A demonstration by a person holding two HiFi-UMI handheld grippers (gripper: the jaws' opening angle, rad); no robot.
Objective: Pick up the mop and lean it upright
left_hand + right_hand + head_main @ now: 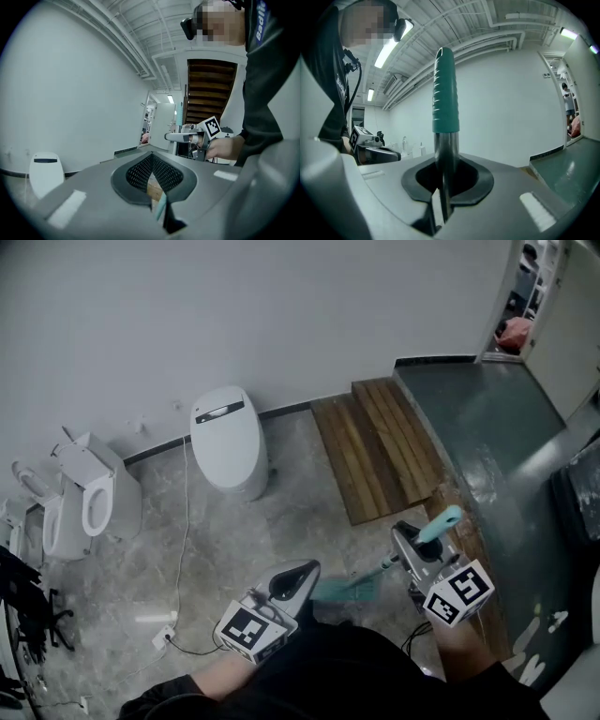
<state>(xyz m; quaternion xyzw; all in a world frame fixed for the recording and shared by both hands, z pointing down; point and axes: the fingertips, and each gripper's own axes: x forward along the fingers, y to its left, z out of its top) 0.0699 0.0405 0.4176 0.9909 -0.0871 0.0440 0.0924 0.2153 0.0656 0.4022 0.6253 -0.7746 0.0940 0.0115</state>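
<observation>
Two grippers in frame, both low in the head view, over grey marbled floor. The right gripper is clamped on the mop. Its jaws pinch the bare metal shaft just below the teal grip, and the shaft runs straight up between them in the right gripper view. In the head view the mop slants, with the grip up and to the right. The shaft drops left to the teal mop head, which is blurred; cannot tell whether it touches the floor. The left gripper sits just beside the mop head, aimed up-right. Its meshed pads meet at the tips. A thin teal sliver shows in the slot behind them; cannot tell whether it is caught there or only seen through the gap. The mop hangs near the front edge of a slatted wooden platform, which butts against a raised grey-green surface. A white toilet with its lid down stands against the wall, well apart from the mop. A second toilet, lid up, stands further left. A white cable trails across the floor between them.
</observation>
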